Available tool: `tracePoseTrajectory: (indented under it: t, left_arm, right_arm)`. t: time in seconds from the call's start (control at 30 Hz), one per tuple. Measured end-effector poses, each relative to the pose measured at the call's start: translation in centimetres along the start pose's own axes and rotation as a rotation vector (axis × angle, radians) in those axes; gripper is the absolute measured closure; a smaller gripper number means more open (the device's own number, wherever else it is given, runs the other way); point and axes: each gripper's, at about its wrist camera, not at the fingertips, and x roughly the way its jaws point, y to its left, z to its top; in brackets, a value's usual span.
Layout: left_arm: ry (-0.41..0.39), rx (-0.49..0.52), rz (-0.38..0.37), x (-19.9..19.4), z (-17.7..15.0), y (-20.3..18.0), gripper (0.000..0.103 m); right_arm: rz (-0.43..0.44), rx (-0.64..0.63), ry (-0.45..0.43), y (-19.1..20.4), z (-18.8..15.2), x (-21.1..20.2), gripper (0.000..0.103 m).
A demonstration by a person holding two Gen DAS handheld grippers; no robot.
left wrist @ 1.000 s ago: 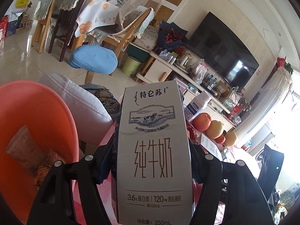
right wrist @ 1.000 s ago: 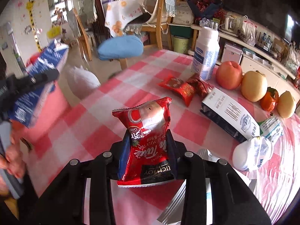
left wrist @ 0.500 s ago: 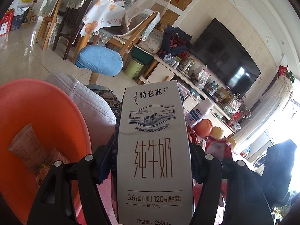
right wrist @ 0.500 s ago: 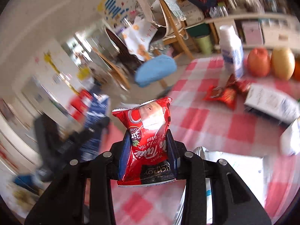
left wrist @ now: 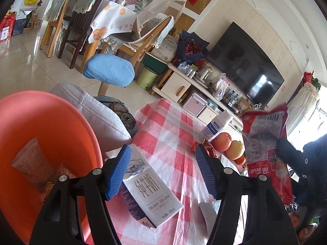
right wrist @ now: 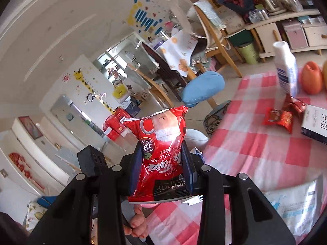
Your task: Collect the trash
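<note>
My left gripper (left wrist: 161, 169) is open, its blue pads spread wide. A white milk carton (left wrist: 150, 192) lies loose below and between them, tilted over the edge of the checked table (left wrist: 173, 134); whether it rests or falls I cannot tell. An orange bin (left wrist: 51, 138) with wrappers inside sits at the left. My right gripper (right wrist: 161, 163) is shut on a red milk tea packet (right wrist: 161, 153), held up in the air. That packet also shows at the right of the left wrist view (left wrist: 263, 143).
On the table stand a white bottle (right wrist: 286, 69), an orange fruit (right wrist: 311, 77), red snack wrappers (right wrist: 284, 116), a flat carton (right wrist: 314, 124) and a white plastic bag (right wrist: 294, 202). A grey cushion (left wrist: 92, 112) and a blue stool (left wrist: 108, 69) are beside the bin.
My left gripper has opened and let go of the milk carton, which dropped below the pads. My right gripper has carried the red packet left, toward the bin.
</note>
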Motion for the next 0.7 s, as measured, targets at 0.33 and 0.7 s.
tracePoseTrajectory:
  t: [0.33, 0.7]
  left_arm:
    - [0.02, 0.016, 0.104, -0.3, -2.2, -1.5, 0.037]
    - [-0.05, -0.031, 0.347, -0.2, -7.1, -4.5, 0.018]
  right_arm:
    - [-0.09, -0.047, -0.005, 0.3, -0.8, 0.1, 0.066]
    - [-0.124, -0.011, -0.032, -3.3, -2.8, -3.7, 0.065]
